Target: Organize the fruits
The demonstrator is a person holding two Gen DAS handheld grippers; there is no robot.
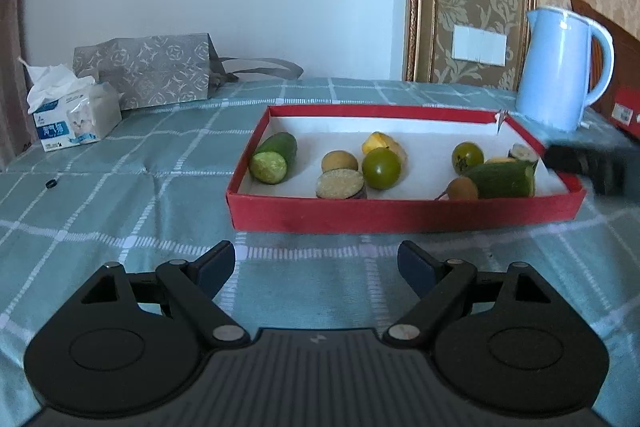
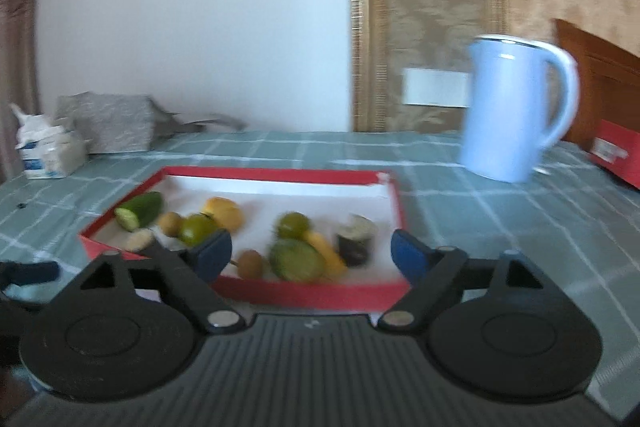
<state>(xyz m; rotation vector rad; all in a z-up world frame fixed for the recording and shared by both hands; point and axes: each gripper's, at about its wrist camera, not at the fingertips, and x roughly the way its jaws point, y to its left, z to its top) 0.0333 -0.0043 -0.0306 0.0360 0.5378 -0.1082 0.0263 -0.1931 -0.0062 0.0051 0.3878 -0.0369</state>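
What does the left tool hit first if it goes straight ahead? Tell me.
Most likely the near red wall of the fruit box. The open left tool points at it across bare tablecloth; depth is uncertain.

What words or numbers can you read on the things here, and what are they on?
Nothing can be read for sure.
Tissue pack: big blue characters on its front, too blurred to quote.
Red box behind the blue kettle: a white label, print too small to read.
Gripper body, both wrist views: a small light logo mark, not letters.
Grey gift bag: a repeating pattern only, no words.
Red tray with the fruit: no writing.
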